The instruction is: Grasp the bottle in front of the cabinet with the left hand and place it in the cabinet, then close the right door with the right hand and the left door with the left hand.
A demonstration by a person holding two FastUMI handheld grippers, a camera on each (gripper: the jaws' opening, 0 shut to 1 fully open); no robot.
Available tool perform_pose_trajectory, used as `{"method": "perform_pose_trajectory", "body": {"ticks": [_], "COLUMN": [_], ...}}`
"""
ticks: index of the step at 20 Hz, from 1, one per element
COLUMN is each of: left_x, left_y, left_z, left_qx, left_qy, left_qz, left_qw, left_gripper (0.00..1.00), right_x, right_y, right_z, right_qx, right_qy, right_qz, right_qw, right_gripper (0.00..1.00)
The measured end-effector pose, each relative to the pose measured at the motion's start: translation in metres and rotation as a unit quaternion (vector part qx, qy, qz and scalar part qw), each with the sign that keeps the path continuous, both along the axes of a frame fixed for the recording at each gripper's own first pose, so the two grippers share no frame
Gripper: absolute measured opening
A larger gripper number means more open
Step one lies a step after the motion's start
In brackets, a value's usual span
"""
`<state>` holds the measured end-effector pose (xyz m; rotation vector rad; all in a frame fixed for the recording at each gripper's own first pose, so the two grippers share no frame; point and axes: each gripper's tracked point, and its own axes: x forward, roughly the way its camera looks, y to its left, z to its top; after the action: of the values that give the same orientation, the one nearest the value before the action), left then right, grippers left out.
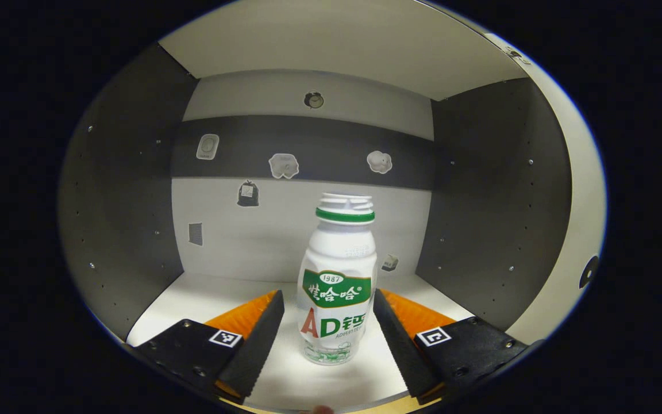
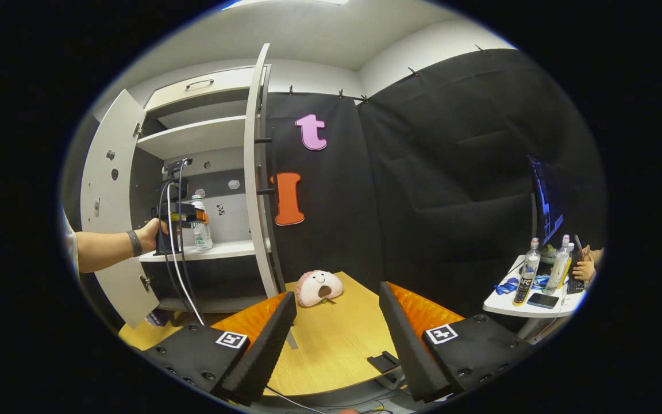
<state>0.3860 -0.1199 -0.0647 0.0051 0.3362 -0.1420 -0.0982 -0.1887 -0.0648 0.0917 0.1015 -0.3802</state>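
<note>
One bottle (image 1: 339,282) stands upright on the white shelf (image 1: 193,299) inside the cabinet (image 1: 480,201), dead centre in the left gripper view, its foot close to the shelf's front edge at 6 o'clock. The left gripper (image 1: 326,328) has its fingers spread apart, one at 8 o'clock of the bottle and one at 4 o'clock, each with a sliver of shelf showing between it and the label. Bare shelf runs back to the rear panel at 12 o'clock and out to both dark side walls.

In the right gripper view, the right gripper (image 2: 337,339) is likewise spread wide over the wooden table (image 2: 337,345). The left door (image 2: 110,207) at 9 o'clock and the right door (image 2: 256,172) at 11 o'clock both stand open. A plush toy (image 2: 319,287) lies near the right door's lower edge.
</note>
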Motion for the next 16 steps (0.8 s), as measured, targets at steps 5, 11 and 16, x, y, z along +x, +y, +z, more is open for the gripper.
{"method": "perform_pose_trajectory", "body": {"ticks": [5, 11, 16], "left_x": [-0.023, -0.095, -0.176], "left_y": [0.001, -0.004, 0.001], "left_z": [0.059, 0.138, 0.170], "left_qx": [-0.015, -0.047, -0.068], "left_qy": [-0.078, -0.130, -0.150], "left_qz": [-0.010, -0.046, -0.084], "left_qw": [0.997, 0.989, 0.983], "left_gripper": [0.96, 0.94, 0.95], "right_x": [0.011, 0.030, 0.045], "right_y": [0.011, 0.035, 0.057], "right_z": [0.007, 0.023, 0.043], "right_qx": [0.010, -0.014, -0.016], "right_qy": [-0.009, -0.016, -0.036], "right_qz": [0.017, 0.070, 0.107], "right_qw": [1.000, 0.997, 0.994], "right_gripper": [0.98, 0.98, 0.98]}}
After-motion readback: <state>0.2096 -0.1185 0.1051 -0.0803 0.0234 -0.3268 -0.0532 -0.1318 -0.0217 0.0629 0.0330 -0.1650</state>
